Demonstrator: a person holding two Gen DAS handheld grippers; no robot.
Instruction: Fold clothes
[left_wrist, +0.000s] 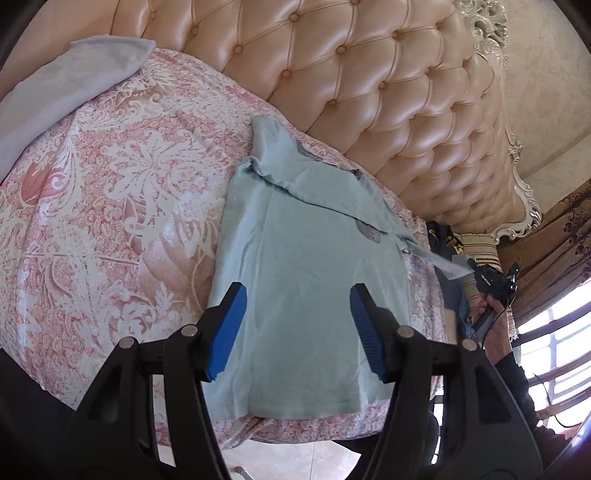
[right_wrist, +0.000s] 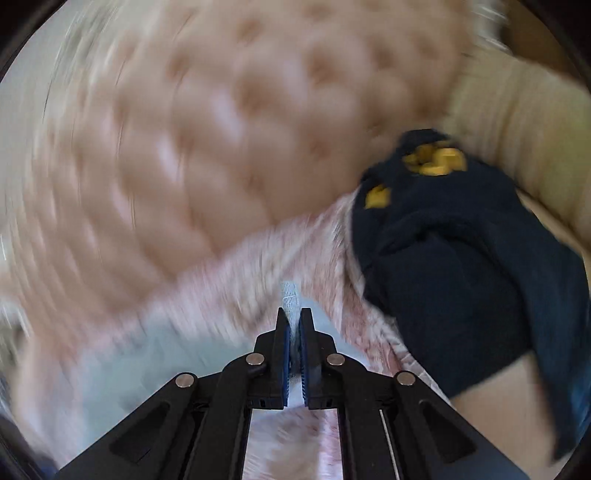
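Left wrist view: the pale blue shirt (left_wrist: 310, 266) lies flat near the bed's (left_wrist: 110, 192) headboard-side edge, directly under the left gripper (left_wrist: 297, 328), whose jaws stand wide and empty. The right gripper (right_wrist: 294, 325) is clamped on its sleeve (right_wrist: 290, 299); a fast pull could drag the body askew.

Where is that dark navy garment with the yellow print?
The navy garment lies bunched on the pink bedspread, at the right in the right wrist view, below the tufted headboard.
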